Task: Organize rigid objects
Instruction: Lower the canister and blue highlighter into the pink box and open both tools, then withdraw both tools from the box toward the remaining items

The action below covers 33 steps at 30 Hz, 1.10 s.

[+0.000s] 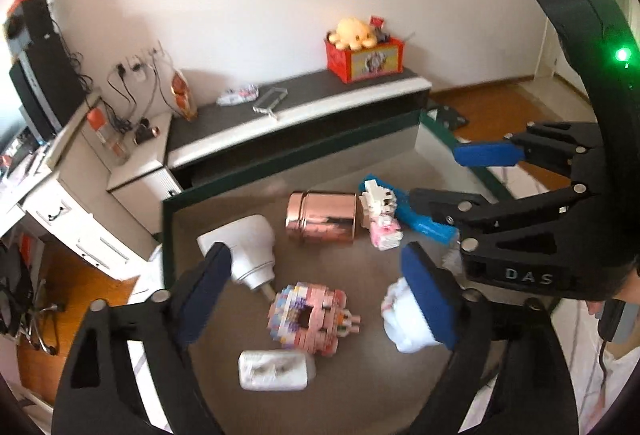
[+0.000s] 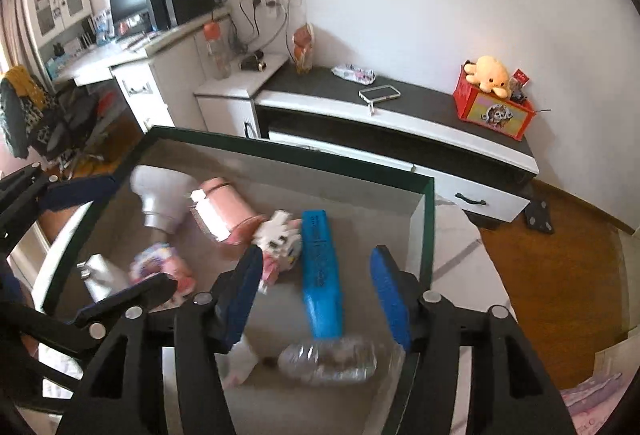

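The left claw point(image 1: 316, 295) angles downward with its blue pads spread wide, nothing pinched between them. The right claw point(image 2: 320, 295) (seen from the left wrist as a black frame at the right, one pad far, one near) also tilts down, its pads parted and pressing on nothing.

A green-rimmed tray point(image 1: 280, 171) holds a copper can point(image 1: 320, 219), blue case point(image 2: 320, 275) and brick toys point(image 1: 308, 319).

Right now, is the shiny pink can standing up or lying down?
Lying down. The shiny pink can rests on its side inside the box, round end facing sideways.
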### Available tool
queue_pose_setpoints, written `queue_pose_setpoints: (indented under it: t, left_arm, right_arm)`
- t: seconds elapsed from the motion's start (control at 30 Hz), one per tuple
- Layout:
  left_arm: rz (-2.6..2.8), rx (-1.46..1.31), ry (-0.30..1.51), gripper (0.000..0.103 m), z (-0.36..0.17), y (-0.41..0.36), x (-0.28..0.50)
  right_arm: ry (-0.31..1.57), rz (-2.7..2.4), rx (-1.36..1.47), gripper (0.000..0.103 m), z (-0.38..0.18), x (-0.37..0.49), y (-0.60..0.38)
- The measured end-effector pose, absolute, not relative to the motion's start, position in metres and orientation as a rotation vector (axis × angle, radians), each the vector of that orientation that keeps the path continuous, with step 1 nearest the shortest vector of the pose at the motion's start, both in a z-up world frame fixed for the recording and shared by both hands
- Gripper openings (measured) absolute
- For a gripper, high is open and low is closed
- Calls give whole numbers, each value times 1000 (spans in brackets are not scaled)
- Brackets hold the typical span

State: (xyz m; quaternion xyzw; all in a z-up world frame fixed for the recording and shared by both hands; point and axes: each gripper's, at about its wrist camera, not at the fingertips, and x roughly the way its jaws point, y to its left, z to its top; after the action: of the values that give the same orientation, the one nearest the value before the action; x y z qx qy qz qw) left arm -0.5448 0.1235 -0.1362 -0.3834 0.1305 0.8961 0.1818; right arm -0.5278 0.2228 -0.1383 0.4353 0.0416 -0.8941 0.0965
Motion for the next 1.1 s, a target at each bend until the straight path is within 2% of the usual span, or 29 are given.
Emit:
queue_pose_setpoints:
  t: [0.13, 0.3, 0.4, 0.47, 0.5, 0.77, 1.1]
  left_arm:
    - [2569, -1039, 352, 101, -120, 109, -518]
    - [2636, -966, 358, 103, -101, 86, -465]
    - [2656, -931, 344, 103, -96, 73, -434]
    - [2686, -908, 355, 103, -94, 64, -413]
    - [2708, -895, 359, 103, -94, 59, -402]
    - [2846, -816, 332, 103, -101, 34, -304]
    - [2744, -898, 177, 103, -143, 27, -225]
  right_arm:
    - [131, -2665, 1219, 78, -120, -498, 216]
    - [123, -2669, 1134, 80, -102, -451, 206]
    - [124, -2664, 1093, 86, -96, -421, 202]
    - [140, -2671, 1065, 93, -94, -401, 198]
    - [153, -2678, 1055, 103, -93, -390, 197]
    - [172, -2754, 971, 103, -94, -299, 195]
    - [138, -2859, 948, 103, -118, -208, 208]
